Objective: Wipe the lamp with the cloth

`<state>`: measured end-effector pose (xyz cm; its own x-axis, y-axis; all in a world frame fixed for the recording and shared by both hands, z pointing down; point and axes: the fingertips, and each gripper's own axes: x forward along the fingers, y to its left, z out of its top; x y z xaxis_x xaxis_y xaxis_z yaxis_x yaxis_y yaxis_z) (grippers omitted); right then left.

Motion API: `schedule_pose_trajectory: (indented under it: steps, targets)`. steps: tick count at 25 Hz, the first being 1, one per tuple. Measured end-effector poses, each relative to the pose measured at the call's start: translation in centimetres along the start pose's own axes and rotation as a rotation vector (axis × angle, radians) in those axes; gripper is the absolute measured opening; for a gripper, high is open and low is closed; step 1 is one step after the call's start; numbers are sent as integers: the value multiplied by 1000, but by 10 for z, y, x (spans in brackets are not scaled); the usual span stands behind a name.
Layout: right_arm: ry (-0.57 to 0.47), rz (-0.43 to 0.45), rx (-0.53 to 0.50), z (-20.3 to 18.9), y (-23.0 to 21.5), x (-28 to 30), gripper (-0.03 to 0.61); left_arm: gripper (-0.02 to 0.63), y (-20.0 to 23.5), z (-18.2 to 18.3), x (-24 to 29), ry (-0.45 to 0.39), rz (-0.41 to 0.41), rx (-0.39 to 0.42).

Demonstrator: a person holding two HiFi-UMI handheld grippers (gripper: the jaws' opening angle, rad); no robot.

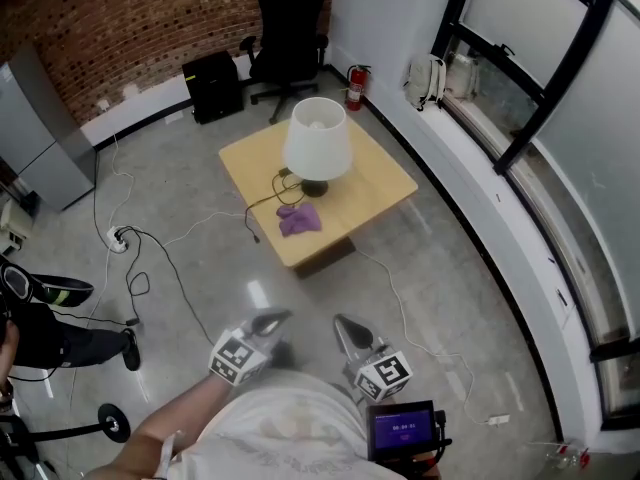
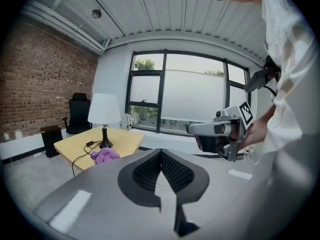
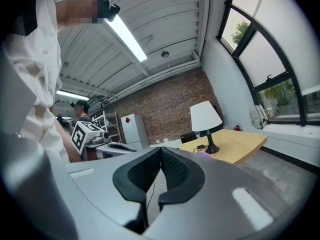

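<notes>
two tools: the left tool [image 1: 270, 320] and the right tool [image 1: 346, 328] are held low in front of the person, side by side above the floor and well apart from the tabletop [image 1: 385, 183].
left tool: jaws pressed together, nothing between them.
right tool: jaws pressed together as well, nothing pinched.
lamp: the white-shaded lamp [image 1: 317, 140] stands upright near the middle of the tabletop; its black cord [image 1: 262, 200] runs past the base and off the left edge to the floor.
cloth: the purple cloth [image 1: 299, 219] lies bunched on the tabletop just beside the lamp's base, toward the corner nearest the person; neither tool touches it.
done so far: nothing that i can see; the cloth is not picked up and the lamp is untouched.
left to do: all of it, by my reckoning: close the gap to the tabletop, spread one tool, pinch the cloth, then pass it over the lamp.
watch for: the cord lies close to the cloth and could get caught in the pinch.
</notes>
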<state>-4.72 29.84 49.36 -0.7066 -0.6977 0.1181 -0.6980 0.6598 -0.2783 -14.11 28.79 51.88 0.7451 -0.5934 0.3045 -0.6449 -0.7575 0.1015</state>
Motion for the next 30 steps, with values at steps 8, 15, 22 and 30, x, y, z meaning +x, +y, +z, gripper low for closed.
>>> schedule_pose_trajectory:
  steps: [8,15,22,30]
  targets:
    - [46,-8,21,-11,-26,21,14,2,19,-8,16,38,16,-22]
    - [88,-42,30,-2,-69,34,14,2,39,0,62,57,7,-45]
    - [99,-57,21,22,-109,55,14,2,84,11,109,94,23,-43]
    - [119,-75,20,35,-153,90,14,2,138,10,154,150,33,-21]
